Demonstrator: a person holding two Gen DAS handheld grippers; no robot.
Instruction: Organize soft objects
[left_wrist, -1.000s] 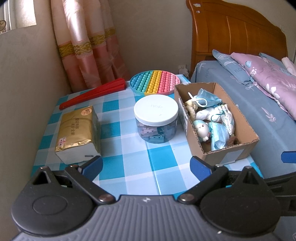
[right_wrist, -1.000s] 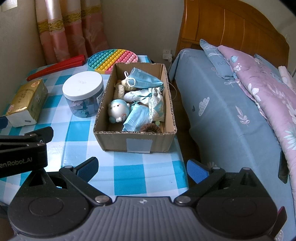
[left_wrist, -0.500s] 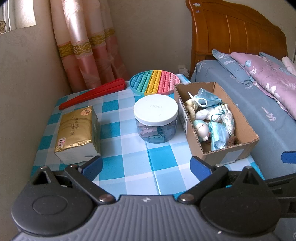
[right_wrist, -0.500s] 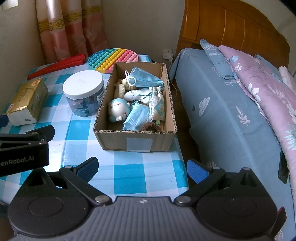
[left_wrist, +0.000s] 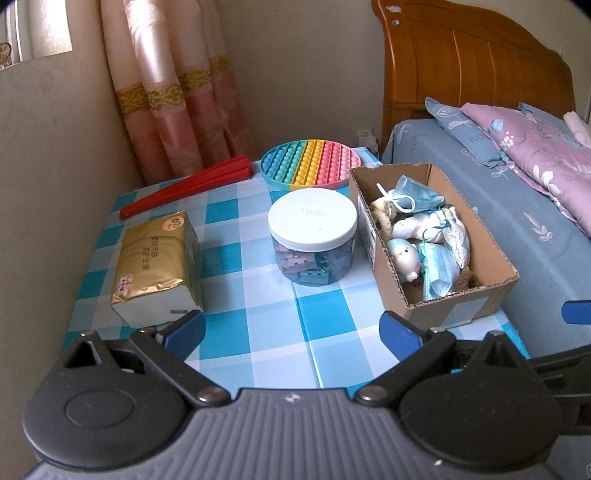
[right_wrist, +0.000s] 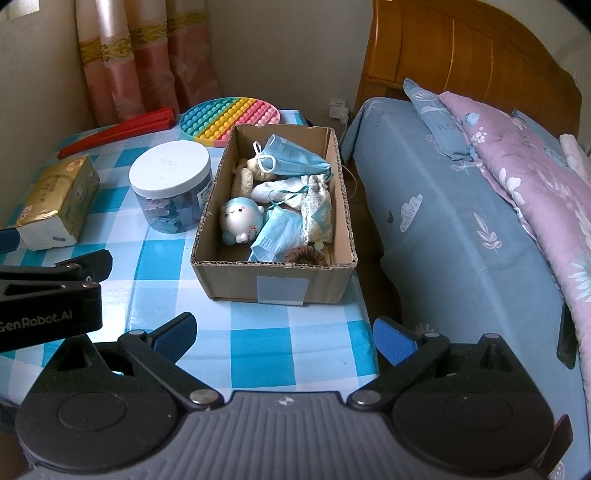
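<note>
1. Hovering low at the near edge of the checked table (left_wrist: 258, 332), the left gripper (left_wrist: 291, 328) has its blue pads spread wide with nothing between them.
2. Over the same near edge, the right gripper (right_wrist: 282, 338) is likewise spread apart and empty (its left pad sits just under the other tool's black body at the left of the right wrist view).
3. A cardboard box (right_wrist: 280, 284) sits in the centre of the right wrist view, at the table's right edge beside the bed (right_wrist: 443, 221).
4. Inside it lie the soft things: a blue face mask (right_wrist: 291, 157) at the far end, a round pale plush doll (right_wrist: 240, 219) at mid-left, a second mask (right_wrist: 275, 238) beside it, a floral drawstring pouch (right_wrist: 319, 210) and a brown hair tie (right_wrist: 306, 254) at the near wall.
5. Left of the box stands a white-lidded jar (left_wrist: 312, 221); a gold tissue pack (left_wrist: 155, 258) lies at centre left of the left wrist view, and a rainbow bubble mat (left_wrist: 310, 168) and red fan (left_wrist: 188, 190) lie toward the top.
</note>
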